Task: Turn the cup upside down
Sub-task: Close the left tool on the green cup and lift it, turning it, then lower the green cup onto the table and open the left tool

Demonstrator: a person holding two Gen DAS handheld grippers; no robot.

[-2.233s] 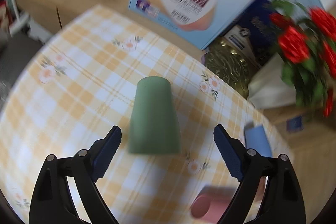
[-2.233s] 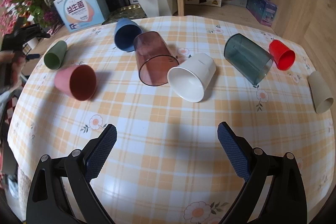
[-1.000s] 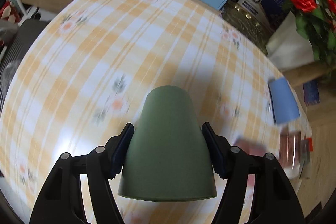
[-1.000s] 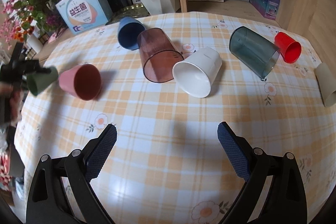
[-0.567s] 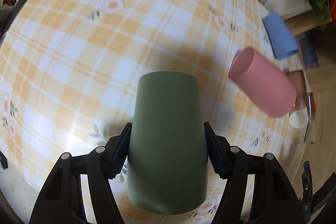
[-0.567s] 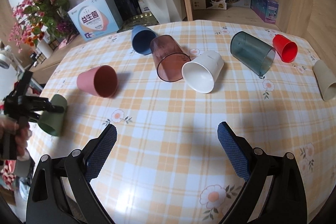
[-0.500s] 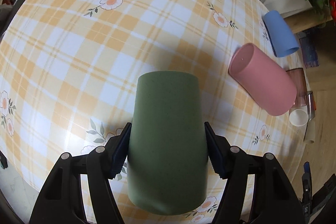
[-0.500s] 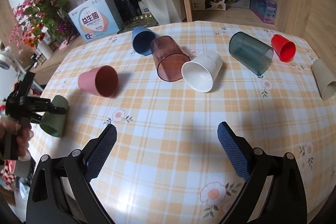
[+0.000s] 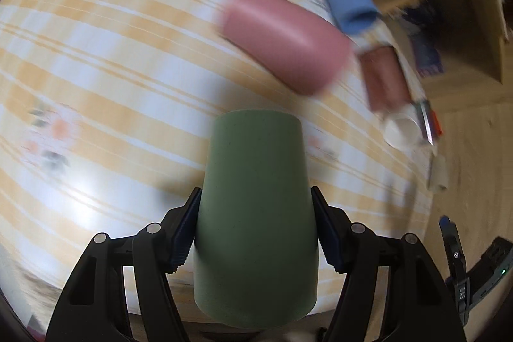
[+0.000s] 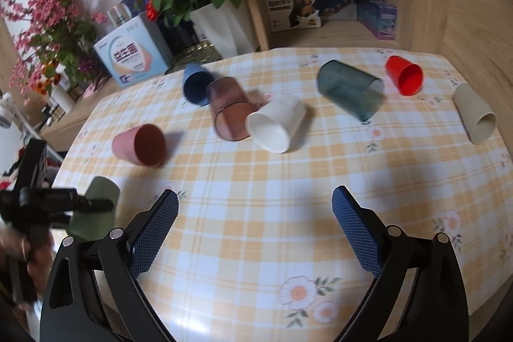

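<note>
Left claw (image 9: 255, 226) grips green cup (image 9: 256, 213) near pink cup (image 9: 285, 37).

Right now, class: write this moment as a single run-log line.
left gripper: shut on green cup | cup: near table edge | right gripper: open, holding nothing | pink cup: lying on its side

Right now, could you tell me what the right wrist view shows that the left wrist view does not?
Only the right wrist view shows the open, empty right gripper, the red cup, the teal cup and the left gripper from outside. Only the left wrist view shows both finger pads pressed on the green cup. Both show the green cup, pink cup, blue cup and checked tablecloth.
</note>
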